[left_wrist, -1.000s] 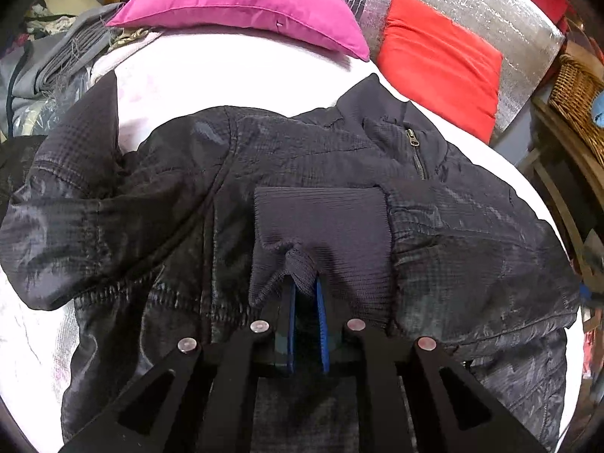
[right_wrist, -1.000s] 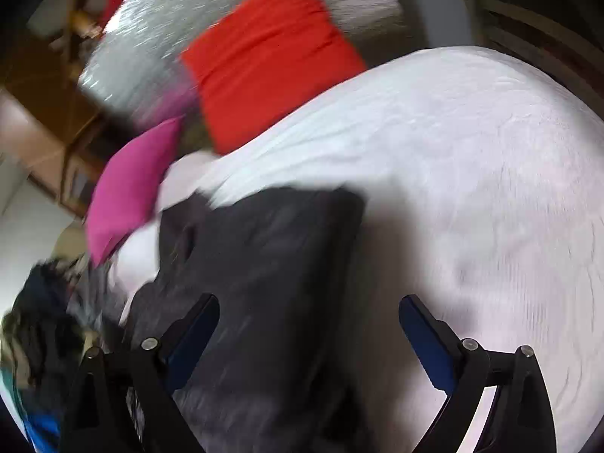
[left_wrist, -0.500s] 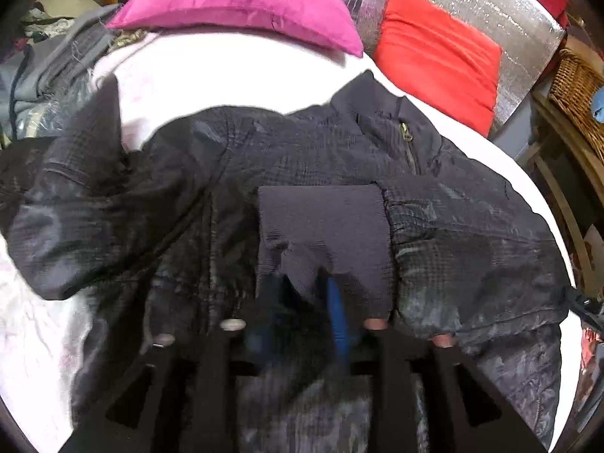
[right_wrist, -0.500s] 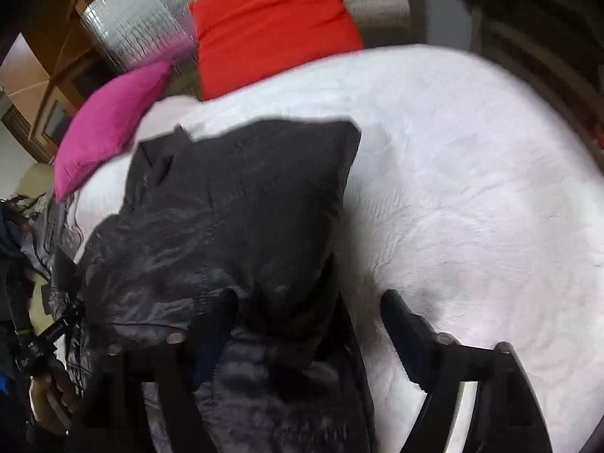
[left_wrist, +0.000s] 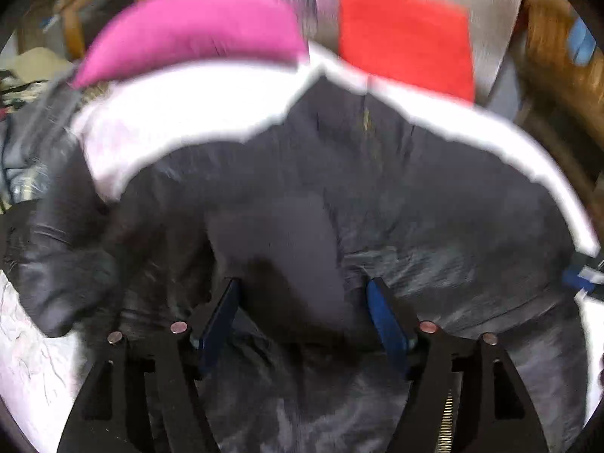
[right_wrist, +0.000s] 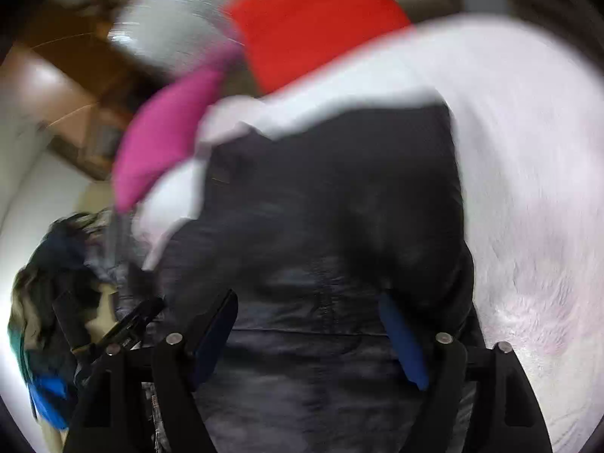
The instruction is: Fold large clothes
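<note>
Left gripper [left_wrist: 304,317], jaws just opened, released ribbed cuff [left_wrist: 279,241] lying between them; right gripper [right_wrist: 307,334] spread, ungrasping, over black jacket [right_wrist: 332,204].

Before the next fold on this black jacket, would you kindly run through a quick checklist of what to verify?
1. Left gripper has let go of the knit cuff: ok, its jaws have just been opening, cuff lies loose between them.
2. Right gripper free: ok, jaws apart over the black jacket.
3. Sleeve folded across the jacket front: ok.
4. Other sleeve folded in: not ok, it still lies out to the side.
5. Jacket smooth: cannot tell, blurred.
</note>
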`<state>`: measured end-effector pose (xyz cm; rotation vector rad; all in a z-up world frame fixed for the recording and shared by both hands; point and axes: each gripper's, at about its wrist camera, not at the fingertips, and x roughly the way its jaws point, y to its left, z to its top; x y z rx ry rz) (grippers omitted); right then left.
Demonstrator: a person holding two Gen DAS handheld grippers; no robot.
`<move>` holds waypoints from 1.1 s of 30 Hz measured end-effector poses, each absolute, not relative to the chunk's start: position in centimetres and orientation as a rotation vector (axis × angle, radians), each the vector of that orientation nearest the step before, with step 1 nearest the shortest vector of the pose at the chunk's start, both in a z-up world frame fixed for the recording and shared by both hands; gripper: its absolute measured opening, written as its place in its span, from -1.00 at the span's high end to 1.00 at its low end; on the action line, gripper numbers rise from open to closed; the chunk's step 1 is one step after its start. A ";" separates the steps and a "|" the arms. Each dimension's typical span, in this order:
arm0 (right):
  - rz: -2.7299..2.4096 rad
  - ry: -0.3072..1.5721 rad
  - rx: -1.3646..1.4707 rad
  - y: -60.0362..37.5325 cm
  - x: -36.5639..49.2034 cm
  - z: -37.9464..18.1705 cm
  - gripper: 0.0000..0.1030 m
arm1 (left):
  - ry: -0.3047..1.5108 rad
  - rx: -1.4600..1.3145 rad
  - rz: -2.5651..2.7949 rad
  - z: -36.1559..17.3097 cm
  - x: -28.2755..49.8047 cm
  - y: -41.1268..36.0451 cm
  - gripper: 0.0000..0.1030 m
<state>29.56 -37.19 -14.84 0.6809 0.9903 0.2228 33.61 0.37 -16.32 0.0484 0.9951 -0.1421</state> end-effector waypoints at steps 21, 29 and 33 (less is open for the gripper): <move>0.235 0.823 0.571 -35.2 28.2 -8.8 -0.63 | 0.850 -0.107 -0.161 -12.0 30.2 3.0 -0.66; 0.265 0.797 0.519 -31.4 16.5 -8.7 -0.77 | 0.765 -0.310 -0.147 -8.8 22.2 11.6 -0.76; 0.277 0.840 0.496 -30.0 12.0 -9.9 -0.77 | 0.764 -0.404 -0.087 -9.3 18.1 16.1 -0.76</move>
